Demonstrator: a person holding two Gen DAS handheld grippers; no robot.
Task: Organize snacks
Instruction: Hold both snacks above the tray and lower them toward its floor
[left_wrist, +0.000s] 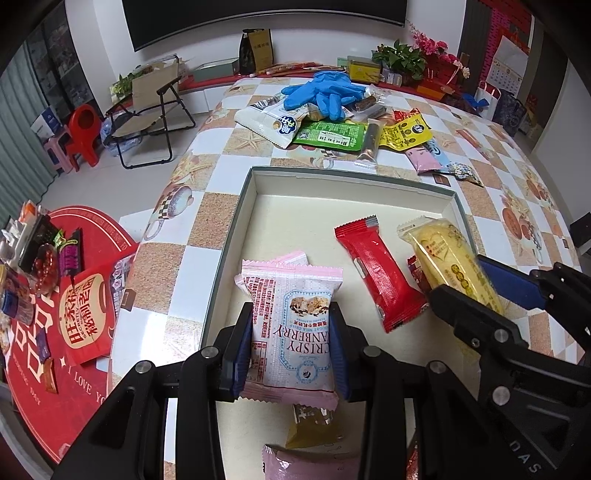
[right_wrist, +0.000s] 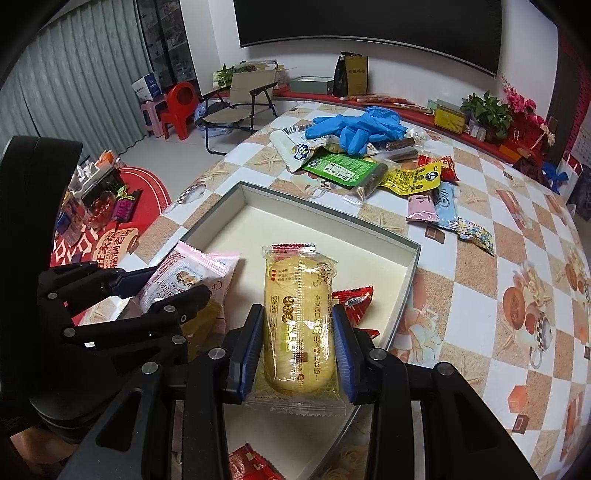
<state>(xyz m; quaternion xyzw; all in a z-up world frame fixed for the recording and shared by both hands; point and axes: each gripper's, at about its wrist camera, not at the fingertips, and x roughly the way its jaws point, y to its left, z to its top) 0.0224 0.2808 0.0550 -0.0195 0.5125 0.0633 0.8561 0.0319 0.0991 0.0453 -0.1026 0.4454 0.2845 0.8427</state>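
Note:
A shallow grey box with a cream floor (left_wrist: 295, 206) (right_wrist: 332, 236) sits on the checkered table. My left gripper (left_wrist: 291, 328) is shut on a pink-and-white cranberry snack packet (left_wrist: 291, 314) (right_wrist: 184, 273) above the box's near left part. My right gripper (right_wrist: 299, 343) is shut on a long yellow cake packet (right_wrist: 301, 317) (left_wrist: 447, 258) over the box's right side. A red packet (left_wrist: 376, 269) (right_wrist: 354, 299) lies on the box floor between them. More packets, one pink (left_wrist: 306, 461) and one yellowish (left_wrist: 314, 428), lie under my left gripper.
Beyond the box lies a heap of snack packets (left_wrist: 332, 133) (right_wrist: 388, 173) with blue gloves (left_wrist: 325, 92) (right_wrist: 358, 125) on top. A low red round table (left_wrist: 74, 295) with small items stands to the left. A folding chair (left_wrist: 147, 107) and a red stool (left_wrist: 83, 133) stand on the floor.

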